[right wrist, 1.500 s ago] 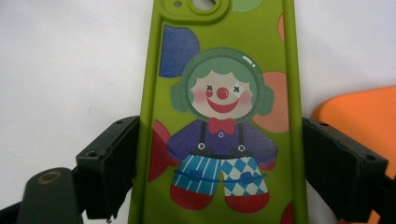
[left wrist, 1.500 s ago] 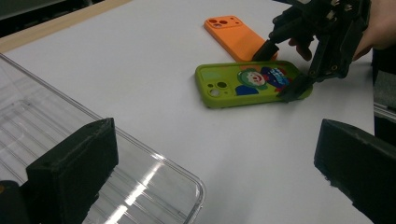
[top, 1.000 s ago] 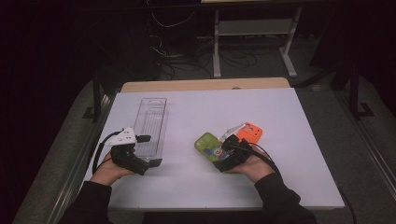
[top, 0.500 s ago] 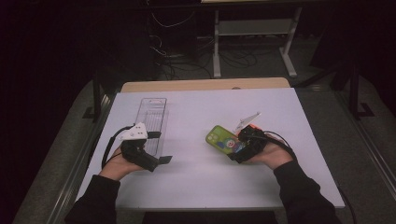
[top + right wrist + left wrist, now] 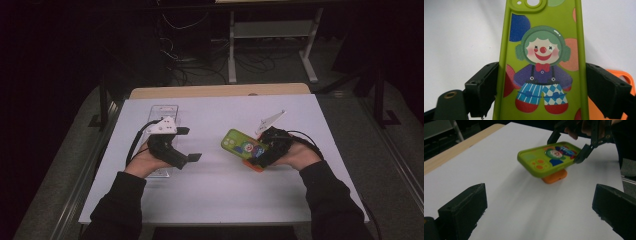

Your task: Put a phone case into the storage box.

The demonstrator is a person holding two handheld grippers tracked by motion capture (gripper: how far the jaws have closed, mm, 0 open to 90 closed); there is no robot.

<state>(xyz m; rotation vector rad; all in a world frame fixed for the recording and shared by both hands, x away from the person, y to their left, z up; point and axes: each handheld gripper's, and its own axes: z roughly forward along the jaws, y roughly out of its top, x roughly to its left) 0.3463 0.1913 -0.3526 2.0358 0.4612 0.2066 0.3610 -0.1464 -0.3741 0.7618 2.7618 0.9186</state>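
A lime-green phone case (image 5: 239, 144) printed with a clown is gripped across its sides by my right gripper (image 5: 261, 150), which is shut on it. In the right gripper view the case (image 5: 542, 65) runs up between the two black jaws. It is held tilted, just above the white table top (image 5: 225, 200). An orange case (image 5: 255, 166) lies flat under its near end, also seen as the orange case (image 5: 555, 176) below the green case (image 5: 549, 160). My left gripper (image 5: 192, 145) is open and holds nothing, its jaws pointing at the cases from about a hand's width away.
A clear plastic tray (image 5: 165, 110) lies lengthwise under and beyond my left hand. A tan strip of table (image 5: 220, 90) borders the far edge. Cables and white desk legs (image 5: 232, 55) stand on the dark floor behind.
My right hand has shifted to the right with the green case. The orange case now shows under its near end. My left gripper has moved slightly forward and right, still open.
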